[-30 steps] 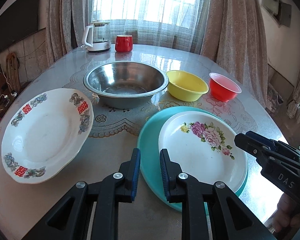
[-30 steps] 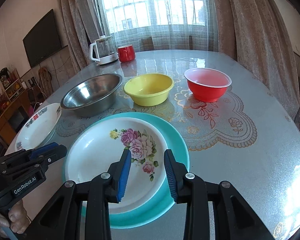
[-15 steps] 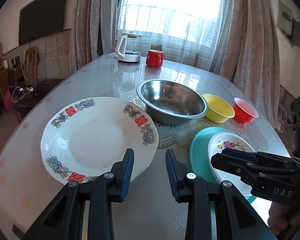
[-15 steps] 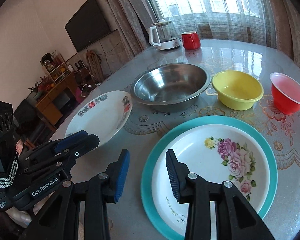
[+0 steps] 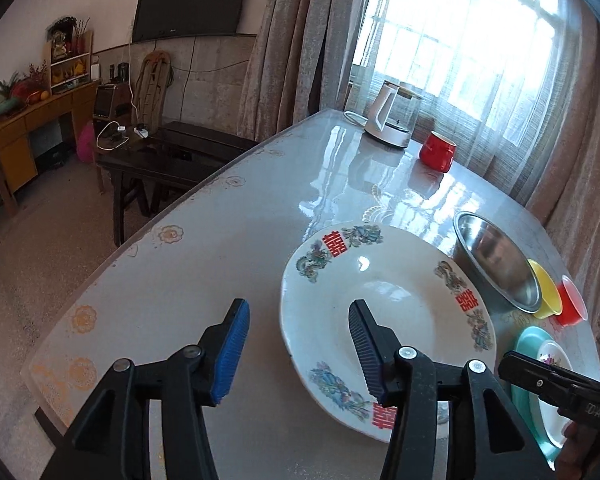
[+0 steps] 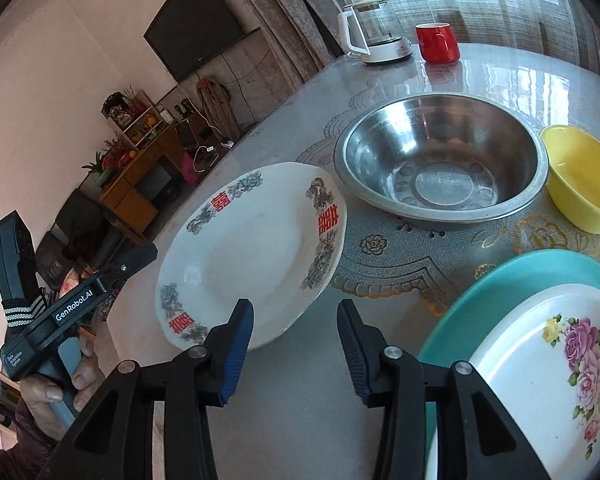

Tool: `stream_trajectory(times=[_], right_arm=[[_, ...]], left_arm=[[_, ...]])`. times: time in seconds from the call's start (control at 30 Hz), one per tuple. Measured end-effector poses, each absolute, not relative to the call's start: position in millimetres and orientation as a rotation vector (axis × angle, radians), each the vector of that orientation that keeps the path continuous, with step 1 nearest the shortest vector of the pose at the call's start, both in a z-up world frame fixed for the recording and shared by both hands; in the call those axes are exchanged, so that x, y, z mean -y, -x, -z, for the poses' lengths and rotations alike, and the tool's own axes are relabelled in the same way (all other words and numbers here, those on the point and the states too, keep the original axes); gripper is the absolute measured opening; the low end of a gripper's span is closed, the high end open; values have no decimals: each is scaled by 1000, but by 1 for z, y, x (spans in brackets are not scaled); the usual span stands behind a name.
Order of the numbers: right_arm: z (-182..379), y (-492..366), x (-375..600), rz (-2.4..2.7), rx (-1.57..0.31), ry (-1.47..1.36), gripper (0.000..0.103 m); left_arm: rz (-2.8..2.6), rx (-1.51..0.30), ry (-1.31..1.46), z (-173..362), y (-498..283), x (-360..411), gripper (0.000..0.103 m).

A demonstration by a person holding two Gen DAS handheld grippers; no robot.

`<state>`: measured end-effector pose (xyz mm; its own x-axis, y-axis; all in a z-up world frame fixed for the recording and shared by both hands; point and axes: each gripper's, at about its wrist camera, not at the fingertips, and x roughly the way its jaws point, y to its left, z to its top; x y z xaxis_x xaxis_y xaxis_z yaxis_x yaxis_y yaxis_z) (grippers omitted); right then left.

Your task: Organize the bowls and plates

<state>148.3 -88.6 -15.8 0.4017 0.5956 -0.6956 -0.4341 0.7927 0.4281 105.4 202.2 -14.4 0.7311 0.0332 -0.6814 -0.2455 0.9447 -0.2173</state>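
Two grippers over a glossy table (image 5: 204, 264) of dishes.
The white plate with red characters (image 5: 384, 304) lies flat, face up, near the left edge; round, no long axis. Left gripper (image 5: 298, 346), jaws just opening, straddles its near-left rim, untouched. Right gripper (image 6: 294, 350), also widening, is empty beside the plate's near-right rim.

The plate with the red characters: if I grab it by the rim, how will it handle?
The plate looks like glazed ceramic, so probably stiff, fairly heavy and breakable if dropped. Its glossy surface may slip between the pads, so bite well onto the broad rim. It lies flat on the smooth table, so a push would likely slide it rather than tip it.
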Motion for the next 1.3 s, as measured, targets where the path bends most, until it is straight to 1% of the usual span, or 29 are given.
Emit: stream_trajectory(times=[0.2,0.23,0.3,0.43,0.47,0.5,0.57,0.6,0.67,0.7,0.8,0.83,0.93,1.3], right_arm=[[25,-157,83,-672,-991,-267,44],[26,-158,81,-675,-994,-276,47],[27,-160,76,-665,-997,-264,47],[31,-166,69,-667,-1006,-261,47],[32,-167,67,-667,-1007,-258,47],[33,-168,64,-666,-1009,-252,47],[34,-169,58,-664,-1011,-230,46],[36,-170,56,-660,-1012,-220,45],[40,-170,53,-651,-1015,-202,44],[40,-170,51,-646,-1005,-187,38],[39,-168,47,-629,-996,-131,34],[39,-167,47,-625,-993,-115,29],[40,-168,51,-619,-994,-125,27],[29,-153,61,-610,-960,-107,27]], left_arm=[[-122,-776,380,35,-121,-217,54],[-112,-792,388,38,-125,-217,54],[-76,-802,402,42,-129,-216,53],[-33,-809,360,45,-137,-204,51],[-28,-811,344,45,-139,-200,44],[-23,-816,327,46,-141,-197,41],[-44,-811,295,47,-143,-194,40],[-49,-812,293,48,-144,-195,35],[-43,-826,314,52,-145,-199,30],[-33,-826,331,53,-145,-201,30],[-39,-822,321,53,-144,-200,30],[-40,-820,319,53,-144,-200,30],[-34,-828,320,53,-142,-199,29],[8,-819,273,44,-105,-180,28]])
